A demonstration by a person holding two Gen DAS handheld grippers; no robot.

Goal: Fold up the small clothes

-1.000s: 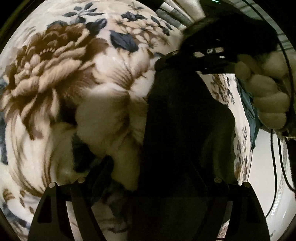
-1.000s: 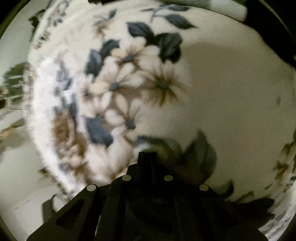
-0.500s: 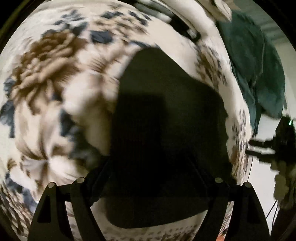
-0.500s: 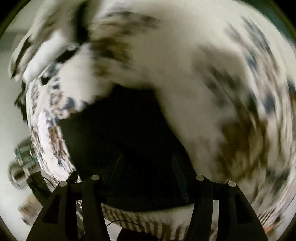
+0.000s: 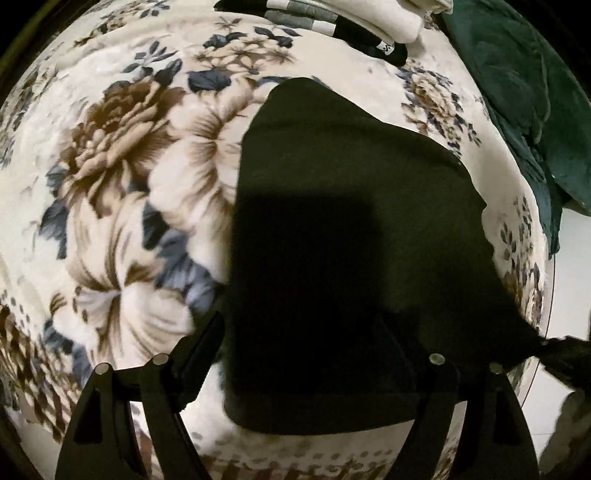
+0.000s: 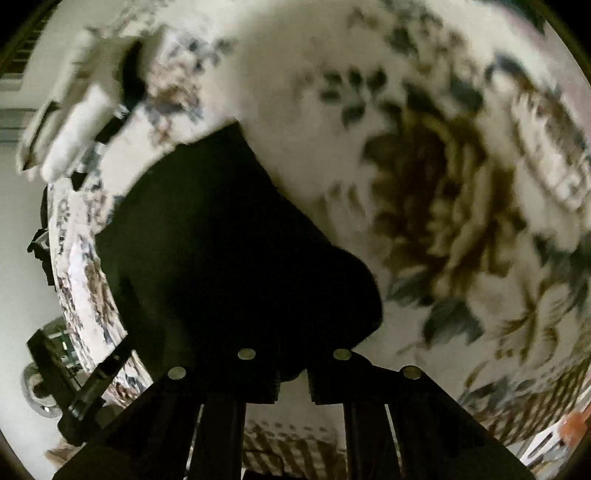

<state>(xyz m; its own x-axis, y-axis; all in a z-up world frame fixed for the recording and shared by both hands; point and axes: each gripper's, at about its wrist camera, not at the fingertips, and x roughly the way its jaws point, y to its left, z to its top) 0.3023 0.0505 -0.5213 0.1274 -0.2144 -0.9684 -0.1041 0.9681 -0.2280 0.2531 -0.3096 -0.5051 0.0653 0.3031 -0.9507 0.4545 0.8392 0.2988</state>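
A small black garment (image 5: 343, 236) lies flat on a floral blanket (image 5: 122, 177). My left gripper (image 5: 303, 354) is open, its fingers spread wide over the garment's near edge. In the right wrist view the same black garment (image 6: 229, 251) lies on the blanket, blurred. My right gripper (image 6: 293, 384) has its fingers close together at the garment's near corner, and the cloth seems pinched between them. In the left wrist view the right gripper (image 5: 565, 354) shows at the garment's right corner.
A stack of folded clothes, white and striped (image 5: 343, 18), sits at the blanket's far edge and shows blurred in the right wrist view (image 6: 81, 122). A dark green cloth (image 5: 528, 96) lies at the far right. The blanket's edge and white floor (image 5: 569, 295) lie to the right.
The garment has been brought down and spread flat on the blanket. My left gripper has pulled back to its near edge. My right gripper has swung round and closed from wide open onto a corner.
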